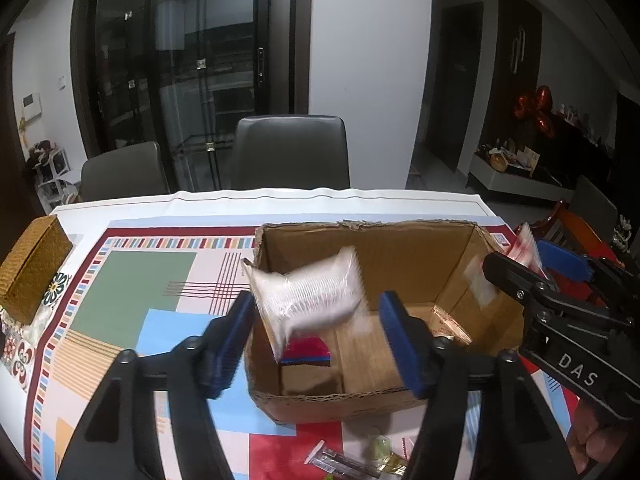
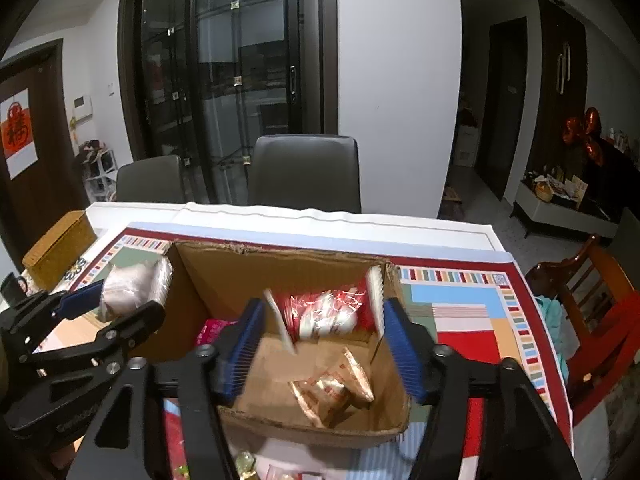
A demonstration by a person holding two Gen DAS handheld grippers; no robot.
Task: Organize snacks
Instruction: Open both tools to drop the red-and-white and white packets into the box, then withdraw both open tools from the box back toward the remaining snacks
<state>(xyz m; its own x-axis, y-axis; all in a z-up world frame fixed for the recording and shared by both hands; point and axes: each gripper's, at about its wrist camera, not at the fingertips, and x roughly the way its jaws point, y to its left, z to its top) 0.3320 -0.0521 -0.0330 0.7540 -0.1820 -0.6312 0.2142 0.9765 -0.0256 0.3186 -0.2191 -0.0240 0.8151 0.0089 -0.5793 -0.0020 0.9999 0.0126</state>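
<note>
Blue-padded fingers of the left gripper point(image 1: 316, 334) fill the bottom of the left wrist view, spread wide above the near-left part of an open cardboard box point(image 1: 340, 404). Between them, blurred, is a white snack packet point(image 1: 310, 298); neither pad clearly touches it, so I cannot tell whether it is gripped, though the jaws stand wider than the packet. Beneath it, on the box floor, lies a red and blue wrapper point(image 1: 306, 354), and further right, against the box's right wall, a tan wrapped snack point(image 1: 450, 326). Below the box, on the patterned tablecloth point(image 1: 128, 284), lie a few more small wrapped snacks point(image 1: 348, 460). At the far left of the table sits a woven golden box point(image 1: 32, 268). At the right edge of this view the right gripper point(image 1: 532, 258) reaches in with a red and white packet point(image 1: 526, 246) between its fingers.

From the right wrist view, the left gripper point(image 2: 124, 300) shows at the left with the white packet point(image 2: 134, 280) between its fingers, just outside the box's left wall. The right gripper point(image 2: 324, 320) is open wide over the box point(image 2: 312, 426), the red and white packet point(image 2: 328, 314) spanning the gap, blurred; its ends lie close to both pads, but firm contact cannot be told. On the box floor lie a pink wrapper point(image 2: 212, 330) at the left and 2 tan snack packs point(image 2: 332, 388) near the front. 2 grey chairs point(image 2: 304, 172) stand behind the table.
</note>
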